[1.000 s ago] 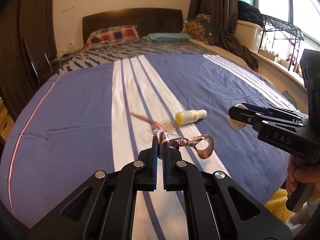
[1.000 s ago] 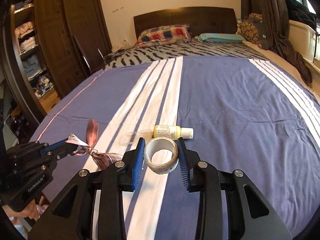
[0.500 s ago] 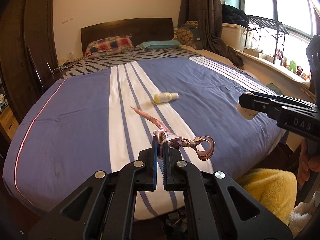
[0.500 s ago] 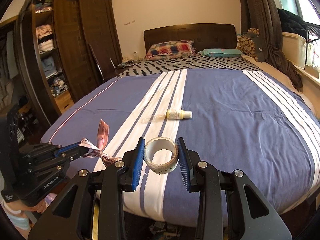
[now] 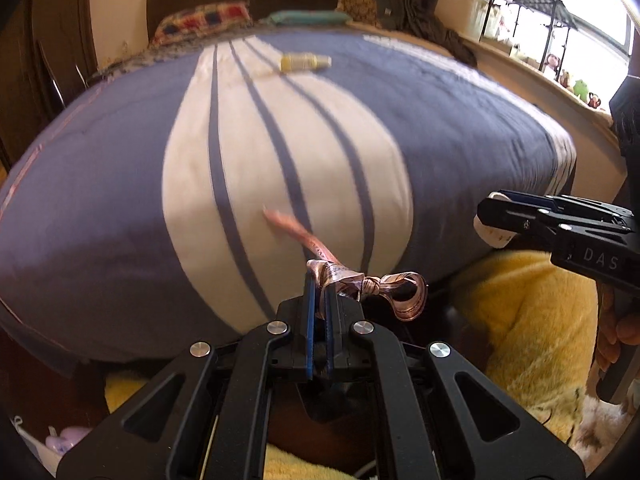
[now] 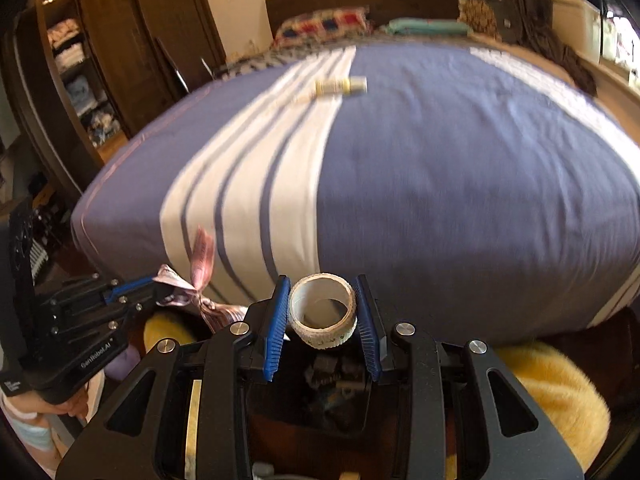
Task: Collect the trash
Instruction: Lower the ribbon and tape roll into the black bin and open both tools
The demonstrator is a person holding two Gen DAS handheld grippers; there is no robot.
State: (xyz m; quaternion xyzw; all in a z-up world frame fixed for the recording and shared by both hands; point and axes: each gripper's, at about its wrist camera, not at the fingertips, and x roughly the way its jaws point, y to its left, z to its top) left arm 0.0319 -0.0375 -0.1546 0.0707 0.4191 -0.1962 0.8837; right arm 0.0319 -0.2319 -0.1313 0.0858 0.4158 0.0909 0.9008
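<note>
My left gripper point(image 5: 319, 280) is shut on a knotted pink-brown ribbon point(image 5: 360, 280) and holds it in the air off the foot of the bed; it also shows in the right wrist view point(image 6: 156, 284) with the ribbon point(image 6: 200, 256). My right gripper point(image 6: 322, 300) is shut on a white tape roll point(image 6: 322, 310), also off the foot of the bed; in the left wrist view point(image 5: 490, 210) the roll point(image 5: 490, 236) peeks out below its fingers. A small yellow bottle point(image 5: 305, 61) point(image 6: 340, 85) lies far up on the blue and white striped bedspread point(image 5: 100, 160).
Yellow fluffy fabric point(image 5: 532, 312) point(image 6: 552, 380) lies on the floor below the bed's foot. A dark wardrobe with shelves point(image 6: 80, 60) stands left of the bed. Pillows point(image 5: 204, 20) lie at the headboard. A window ledge with clutter point(image 5: 560, 60) runs along the right.
Both grippers have pulled back and dropped from over the bed to beyond its foot, each keeping its hold. The yellow bottle now lies much farther away.
</note>
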